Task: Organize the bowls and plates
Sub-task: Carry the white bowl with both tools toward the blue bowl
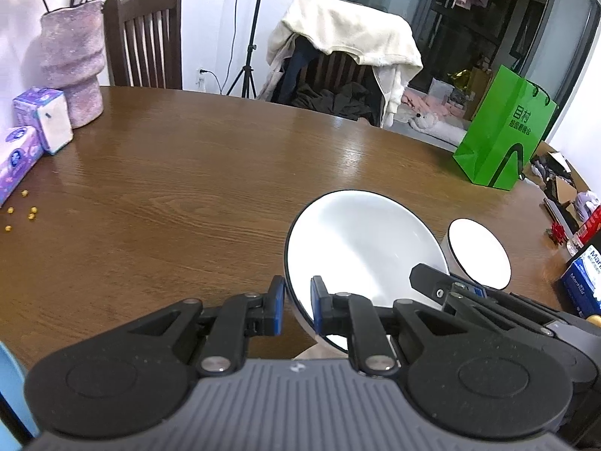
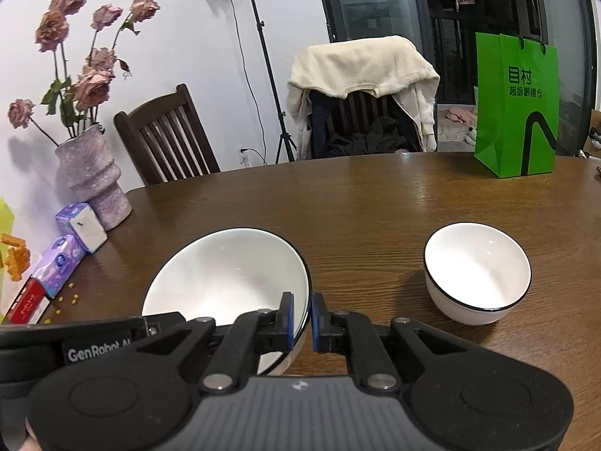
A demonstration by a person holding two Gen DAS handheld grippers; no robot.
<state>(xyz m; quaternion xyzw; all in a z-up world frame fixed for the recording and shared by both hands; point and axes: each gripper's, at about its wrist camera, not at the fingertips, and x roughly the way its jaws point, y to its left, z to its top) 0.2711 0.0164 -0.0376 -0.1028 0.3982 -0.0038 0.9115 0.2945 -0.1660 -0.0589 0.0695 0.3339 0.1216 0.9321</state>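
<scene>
A large white ceramic bowl with a thin black rim (image 1: 360,248) is gripped on opposite sides of its rim by both claws and appears held tilted just above the round brown wooden surface (image 1: 188,188). The left claw (image 1: 297,304) is clamped on the bowl's near left edge, one blue pad inside the wall and one outside. The right claw (image 2: 302,319) is likewise pinched on the bowl's right edge, the wall being caught between its blue pads. A smaller white ceramic bowl with a black rim (image 2: 477,270) is seen upright on the surface, to the right of the large one and apart from it. Farther back on the surface a green paper shopping bag (image 2: 516,109) is stood upright, and at the left edge a pink textured vase (image 2: 92,176) with dried roses is placed beside purple tissue packs (image 2: 64,259).
</scene>
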